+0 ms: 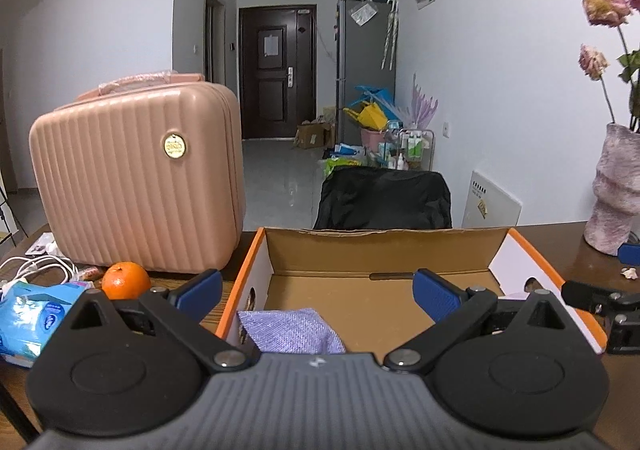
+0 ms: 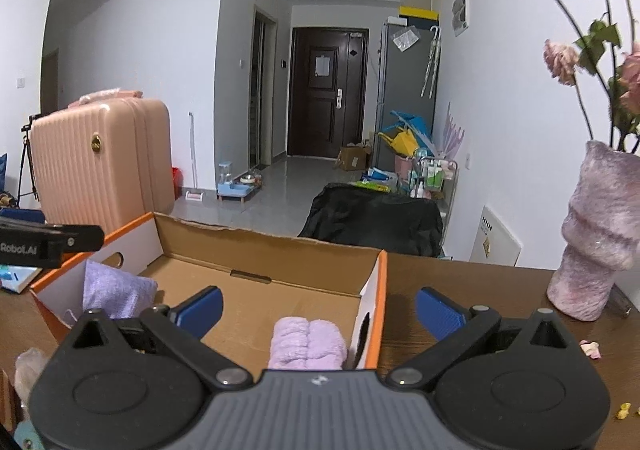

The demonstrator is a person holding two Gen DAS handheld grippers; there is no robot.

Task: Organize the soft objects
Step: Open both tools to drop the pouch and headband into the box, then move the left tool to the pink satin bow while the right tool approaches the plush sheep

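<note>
An open cardboard box with orange edges stands on the dark wooden table. A folded lilac cloth lies in its near left corner, seen again in the right wrist view as the lilac cloth. A rolled pale purple towel lies by the box's right wall. My left gripper hovers over the box, open, with nothing between its blue pads. My right gripper is open too, above the towel and straddling the box's right wall. Each gripper's arm shows at the edge of the other's view.
A pink ribbed suitcase stands left of the box, with an orange, a blue tissue pack and white cables before it. A fuzzy pink vase of dried roses is on the right. A black chair back rises behind.
</note>
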